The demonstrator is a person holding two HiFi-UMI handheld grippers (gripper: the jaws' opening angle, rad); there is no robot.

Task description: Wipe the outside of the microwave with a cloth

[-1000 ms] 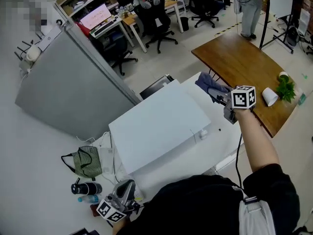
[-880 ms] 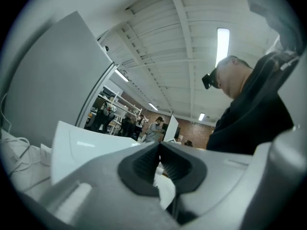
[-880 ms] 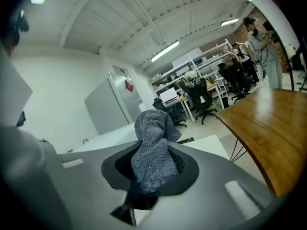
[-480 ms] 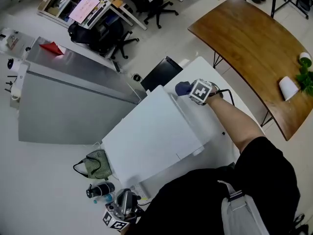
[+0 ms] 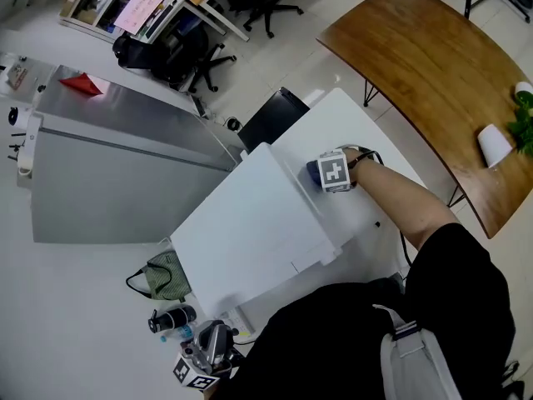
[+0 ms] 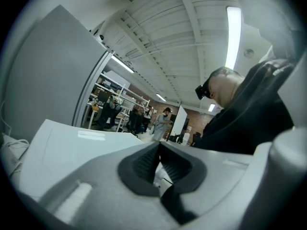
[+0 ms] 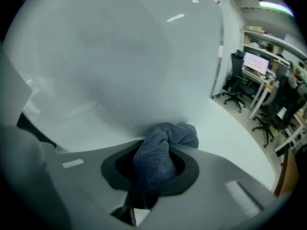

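Note:
The white microwave (image 5: 250, 232) stands on a white table (image 5: 350, 119) in the middle of the head view. My right gripper (image 5: 321, 173) is at its right side wall, shut on a blue knitted cloth (image 5: 311, 172). In the right gripper view the cloth (image 7: 160, 155) bulges out between the jaws of the right gripper (image 7: 156, 147) and presses on the microwave's white wall (image 7: 120, 56). My left gripper (image 5: 208, 352) hangs low at the bottom left, away from the microwave. In its own view the left gripper (image 6: 159, 152) has its pads together with nothing between them.
A grey partition panel (image 5: 117, 182) stands to the left. A green bag (image 5: 162, 277) and a dark bottle (image 5: 171, 317) lie near the left gripper. A black box (image 5: 271, 119) sits behind the microwave. A wooden table (image 5: 425, 65) with a white cup (image 5: 493, 148) is at the right.
My right gripper has carried the cloth from the table's far right corner leftward and brought it against the microwave's side. The left gripper has stayed low.

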